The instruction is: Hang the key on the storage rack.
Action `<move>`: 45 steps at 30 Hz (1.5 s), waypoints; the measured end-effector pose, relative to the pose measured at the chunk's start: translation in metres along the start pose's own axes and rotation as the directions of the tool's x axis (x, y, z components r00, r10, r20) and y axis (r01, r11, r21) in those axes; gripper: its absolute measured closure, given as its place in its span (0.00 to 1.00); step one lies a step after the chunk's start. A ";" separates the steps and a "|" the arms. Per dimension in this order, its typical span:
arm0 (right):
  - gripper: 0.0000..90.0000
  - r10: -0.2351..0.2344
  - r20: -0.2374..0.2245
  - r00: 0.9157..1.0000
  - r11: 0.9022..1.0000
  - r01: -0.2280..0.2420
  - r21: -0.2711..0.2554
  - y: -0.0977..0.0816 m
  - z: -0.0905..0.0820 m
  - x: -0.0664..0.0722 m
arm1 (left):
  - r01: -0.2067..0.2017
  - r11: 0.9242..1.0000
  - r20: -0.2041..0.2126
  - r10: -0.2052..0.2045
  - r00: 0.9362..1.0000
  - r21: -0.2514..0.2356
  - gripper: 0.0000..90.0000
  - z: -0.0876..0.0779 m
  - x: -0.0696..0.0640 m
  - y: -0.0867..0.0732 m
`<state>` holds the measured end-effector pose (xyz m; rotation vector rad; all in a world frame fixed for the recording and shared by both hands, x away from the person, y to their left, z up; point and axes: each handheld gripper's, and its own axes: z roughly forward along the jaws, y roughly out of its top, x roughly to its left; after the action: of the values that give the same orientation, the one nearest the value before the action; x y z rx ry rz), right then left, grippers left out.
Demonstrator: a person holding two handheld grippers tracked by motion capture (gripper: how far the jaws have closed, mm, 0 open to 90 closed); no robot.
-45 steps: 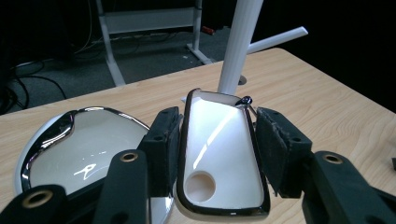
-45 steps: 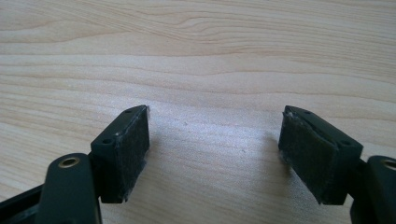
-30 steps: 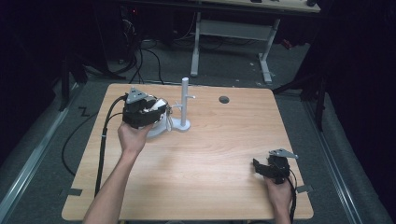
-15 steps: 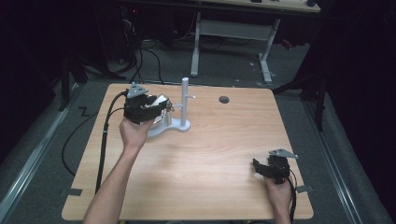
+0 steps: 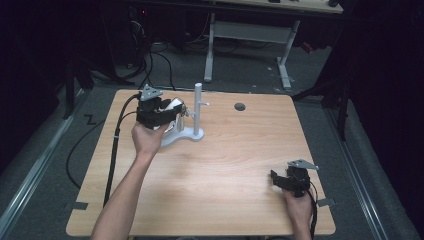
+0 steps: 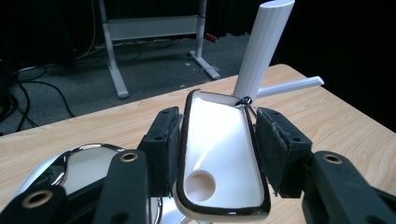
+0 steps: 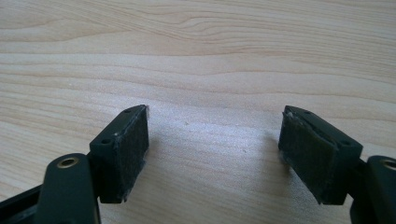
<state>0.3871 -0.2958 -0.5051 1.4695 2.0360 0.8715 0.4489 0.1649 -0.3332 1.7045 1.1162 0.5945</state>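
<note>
Fingers of the left gripper (image 6: pixel 217 154) squeeze the shiny white paddle (image 6: pixel 219 154) by its sides, hard and slippery, while the right gripper (image 7: pixel 215 149) stays wide apart.

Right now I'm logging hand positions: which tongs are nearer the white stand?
Left. The left tongs are right beside the white stand, gripping a white object; the right tongs sit at the table's near right corner.
</note>
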 end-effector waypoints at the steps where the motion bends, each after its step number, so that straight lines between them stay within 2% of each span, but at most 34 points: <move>1: 0.27 0.000 0.000 1.000 1.000 0.000 0.000 0.000 0.000 0.000 | 0.001 1.000 -0.002 -0.001 1.000 -0.002 0.57 0.001 0.000 0.000; 7: 0.27 0.001 -0.001 1.000 1.000 -0.001 0.000 0.000 0.000 0.000 | -0.001 1.000 -0.023 0.001 1.000 0.010 0.57 0.005 0.002 -0.001; 12: 0.27 0.002 -0.001 1.000 1.000 -0.002 0.000 0.000 0.000 0.000 | 0.014 1.000 -0.041 -0.013 0.999 0.021 0.57 0.009 0.007 -0.004; 18: 0.27 0.002 -0.001 1.000 1.000 -0.002 0.000 0.000 0.000 0.000 | 0.020 1.000 -0.037 -0.019 0.999 0.013 0.57 0.013 0.006 -0.003; 31: 0.27 0.002 -0.002 1.000 1.000 -0.002 0.000 0.000 0.000 0.000 | 0.005 1.000 -0.012 -0.005 1.000 -0.001 0.57 0.015 -0.005 -0.001; 45: 0.27 0.000 -0.002 1.000 1.000 0.000 0.000 0.000 0.000 0.000 | -0.018 0.999 -0.042 0.020 0.999 0.034 0.57 0.019 -0.002 -0.010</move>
<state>0.3870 -0.2963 -0.5050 1.4689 2.0379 0.8731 0.4589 0.1558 -0.3496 1.7404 1.1474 0.6296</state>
